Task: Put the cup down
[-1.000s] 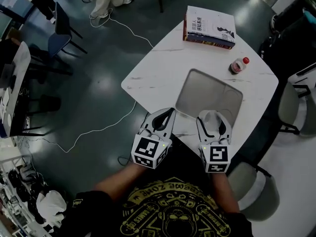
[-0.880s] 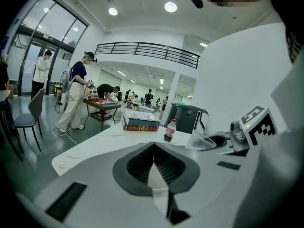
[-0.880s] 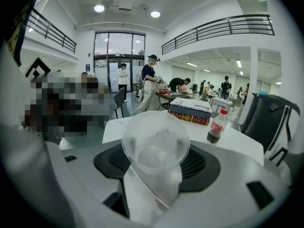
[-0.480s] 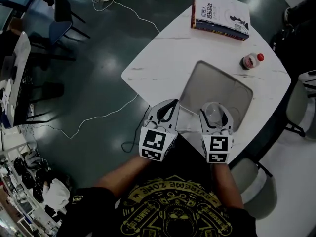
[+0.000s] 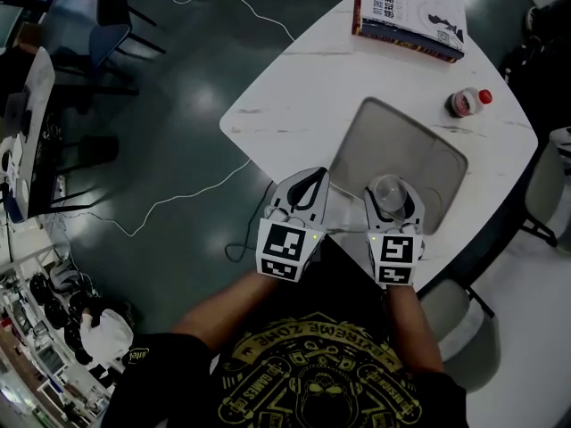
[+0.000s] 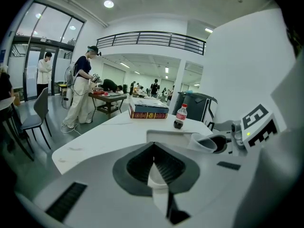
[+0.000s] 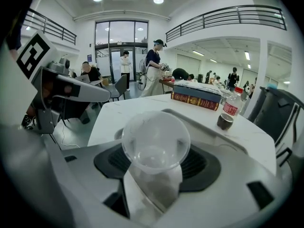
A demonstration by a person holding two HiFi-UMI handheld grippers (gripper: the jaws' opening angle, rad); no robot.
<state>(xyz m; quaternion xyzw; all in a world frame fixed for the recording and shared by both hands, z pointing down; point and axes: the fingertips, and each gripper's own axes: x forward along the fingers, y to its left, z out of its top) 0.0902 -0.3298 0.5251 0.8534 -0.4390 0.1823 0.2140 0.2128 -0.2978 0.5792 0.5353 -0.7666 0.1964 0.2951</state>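
Note:
A clear plastic cup [image 5: 389, 188] sits between the jaws of my right gripper [image 5: 393, 200], which is shut on it. The cup hangs over the near edge of a grey tray [image 5: 401, 145] on the white table [image 5: 294, 87]. In the right gripper view the cup [image 7: 156, 139] tilts back with its mouth towards the camera, and the right gripper [image 7: 156, 164] holds it by its sides. My left gripper [image 5: 310, 182] is just left of it at the table's near edge, shut and holding nothing. In the left gripper view the left gripper [image 6: 153, 148] has its pads together, and the cup [image 6: 209, 143] shows at the right.
A thick book [image 5: 410, 14] lies at the far end of the table. A small bottle with a red cap [image 5: 468, 102] stands beyond the tray on the right. Grey chairs [image 5: 546, 185] stand to the right of the table. A white cable [image 5: 178, 194] runs across the floor on the left.
The head view has drifted, so the table sits higher in frame. Both grippers stay side by side at the near table edge, with the cup still held in the right one.

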